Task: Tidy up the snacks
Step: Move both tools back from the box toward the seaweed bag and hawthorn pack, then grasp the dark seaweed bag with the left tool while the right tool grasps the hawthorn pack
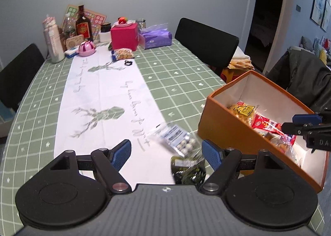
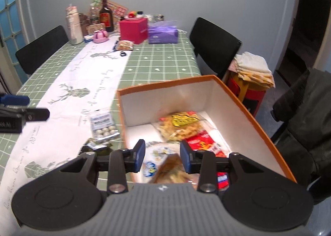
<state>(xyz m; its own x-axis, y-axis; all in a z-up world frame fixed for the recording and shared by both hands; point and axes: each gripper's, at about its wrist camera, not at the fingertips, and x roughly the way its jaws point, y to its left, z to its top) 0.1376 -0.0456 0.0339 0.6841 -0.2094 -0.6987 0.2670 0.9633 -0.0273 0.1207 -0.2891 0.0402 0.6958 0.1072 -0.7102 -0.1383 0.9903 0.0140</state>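
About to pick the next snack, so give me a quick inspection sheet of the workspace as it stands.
Surface: table, green checked cloth, white deer runner.
Job's things: orange box holds a yellow snack bag and a red packet; white-ball packet and dark green packet lie beside it; nut bag at the far end.
Clutter: bottles, pink box, tissue pack at the far end.
Grippers: left gripper open over the packets; right gripper open over the box.
Cables: nothing seen.
Surroundings: black chairs, stool with folded cloths.

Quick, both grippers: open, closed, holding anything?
Left gripper: open, empty, above the clear snack bag.
Right gripper: open, empty, over the orange box.
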